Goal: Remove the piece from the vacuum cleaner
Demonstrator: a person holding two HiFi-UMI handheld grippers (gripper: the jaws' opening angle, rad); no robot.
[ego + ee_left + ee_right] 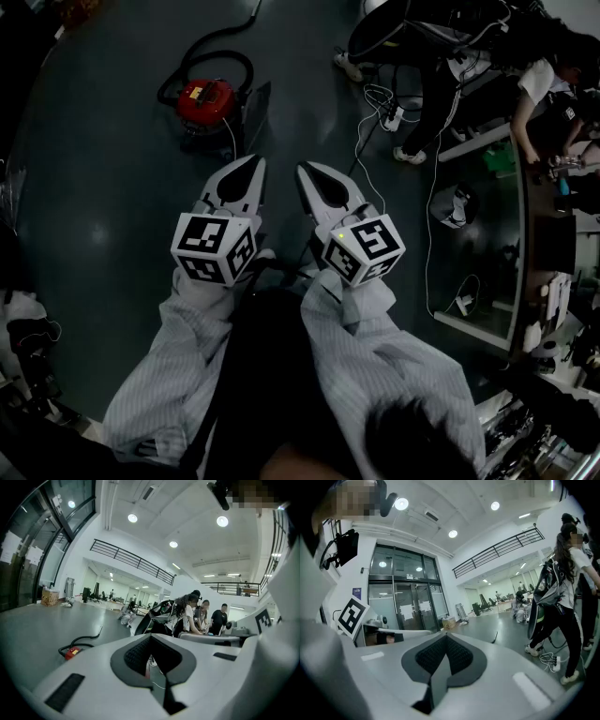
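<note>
Floor [42,625], vacuum cleaner [71,652] beyond left gripper [151,641]

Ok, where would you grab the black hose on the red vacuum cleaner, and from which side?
Probably close to where the hose meets the red vacuum cleaner, not the loose loop, which would only flex. It lies on the floor ahead, so come down from above with the left gripper, the nearer one. The joint itself is too small to see.
</note>
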